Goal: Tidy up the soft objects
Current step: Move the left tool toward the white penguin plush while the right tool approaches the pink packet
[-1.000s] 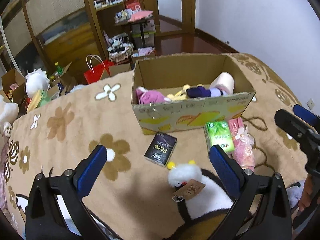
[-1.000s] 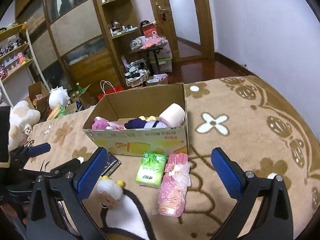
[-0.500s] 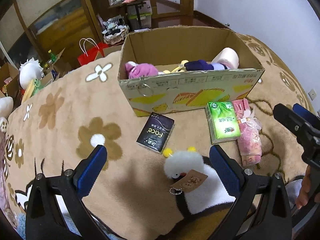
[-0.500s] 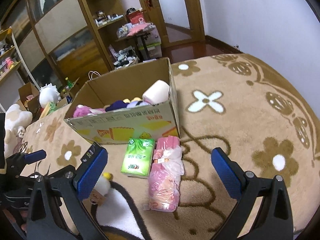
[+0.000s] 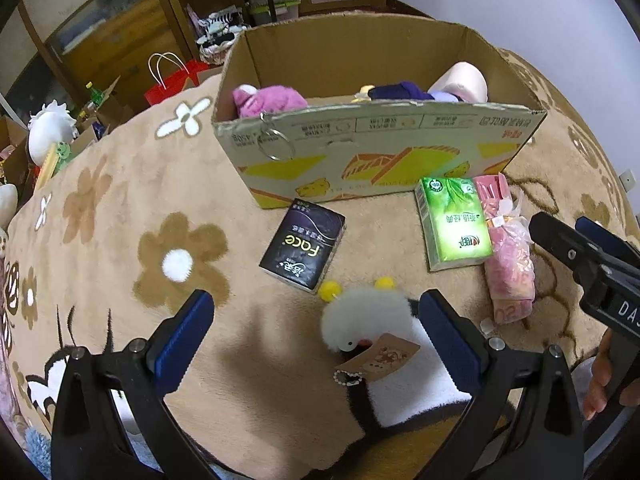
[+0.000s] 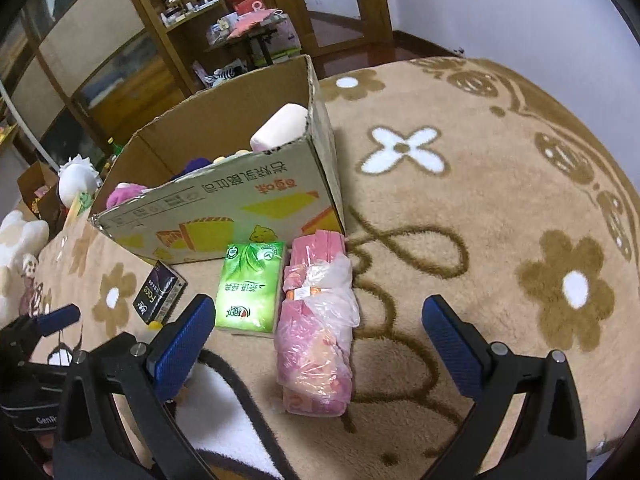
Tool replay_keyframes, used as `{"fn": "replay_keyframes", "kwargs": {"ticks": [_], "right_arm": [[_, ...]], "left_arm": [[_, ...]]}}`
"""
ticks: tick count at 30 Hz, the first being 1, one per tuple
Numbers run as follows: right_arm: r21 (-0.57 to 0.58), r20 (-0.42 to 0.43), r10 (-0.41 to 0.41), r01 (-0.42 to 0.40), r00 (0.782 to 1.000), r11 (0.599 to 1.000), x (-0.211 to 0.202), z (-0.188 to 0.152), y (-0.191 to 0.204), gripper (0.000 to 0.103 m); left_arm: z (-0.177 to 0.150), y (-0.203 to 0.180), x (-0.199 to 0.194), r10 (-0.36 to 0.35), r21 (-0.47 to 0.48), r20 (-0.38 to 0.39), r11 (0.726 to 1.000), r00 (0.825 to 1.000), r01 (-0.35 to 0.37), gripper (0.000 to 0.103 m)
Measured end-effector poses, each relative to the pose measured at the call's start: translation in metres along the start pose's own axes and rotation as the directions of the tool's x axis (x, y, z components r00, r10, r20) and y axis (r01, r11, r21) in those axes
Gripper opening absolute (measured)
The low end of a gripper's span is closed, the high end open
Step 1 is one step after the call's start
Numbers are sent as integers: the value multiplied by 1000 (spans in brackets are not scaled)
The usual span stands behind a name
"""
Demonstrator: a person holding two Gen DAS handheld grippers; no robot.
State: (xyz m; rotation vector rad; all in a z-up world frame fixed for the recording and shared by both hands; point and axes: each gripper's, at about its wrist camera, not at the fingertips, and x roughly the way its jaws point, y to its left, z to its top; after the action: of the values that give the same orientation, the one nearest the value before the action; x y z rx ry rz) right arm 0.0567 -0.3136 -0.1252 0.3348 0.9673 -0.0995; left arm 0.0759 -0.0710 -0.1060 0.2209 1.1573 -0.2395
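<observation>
An open cardboard box [image 5: 384,156] [image 6: 224,216] stands on the flowered blanket, with a pink plush [image 5: 272,100], a dark purple item [image 5: 400,91] and a pale roll [image 5: 464,80] inside. In front of it lie a black Face tissue pack [image 5: 304,248], a green tissue pack [image 5: 452,222] [image 6: 250,286] and a pink bagged bundle [image 5: 508,248] [image 6: 316,336]. A white fluffy plush [image 5: 368,320] with yellow antennae and a paper tag lies between my left gripper's [image 5: 316,334] open fingers. My right gripper [image 6: 320,340] is open over the pink bundle.
The beige blanket [image 6: 480,200] spreads widely to the right. Behind the box are wooden shelves [image 6: 168,12], a red paper bag [image 5: 172,80] and floor clutter at the left. A hand [image 5: 600,384] holds the right gripper's handle at the right edge of the left wrist view.
Both grippers have moved forward and lower toward the items in front of the box. The white plush now sits between the left fingers, and the pink bundle between the right ones.
</observation>
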Motion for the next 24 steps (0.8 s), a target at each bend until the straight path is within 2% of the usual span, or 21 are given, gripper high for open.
{"fn": "replay_keyframes", "kwargs": {"ticks": [9,11,19,24], "right_arm": [[46,-31,-34,35,999,998,14,0,-11,100],[46,-43,-38,40,998,998,18,-1,-13,95],[41,-90,-55,59,994,997,35,-3,-15,93],[36,-102,-52,56,993,998,40,-4,-15,93]], "left_arm": [[2,-6,12,-6,31,-24,1000,1000,6,101],[2,-8,15,-9,38,-35,999,999,10,101],[0,-16,25,28,74,-51,997,998,-24,101],[-1,-18,32,15,68,-79,998,997,-9,101]]}}
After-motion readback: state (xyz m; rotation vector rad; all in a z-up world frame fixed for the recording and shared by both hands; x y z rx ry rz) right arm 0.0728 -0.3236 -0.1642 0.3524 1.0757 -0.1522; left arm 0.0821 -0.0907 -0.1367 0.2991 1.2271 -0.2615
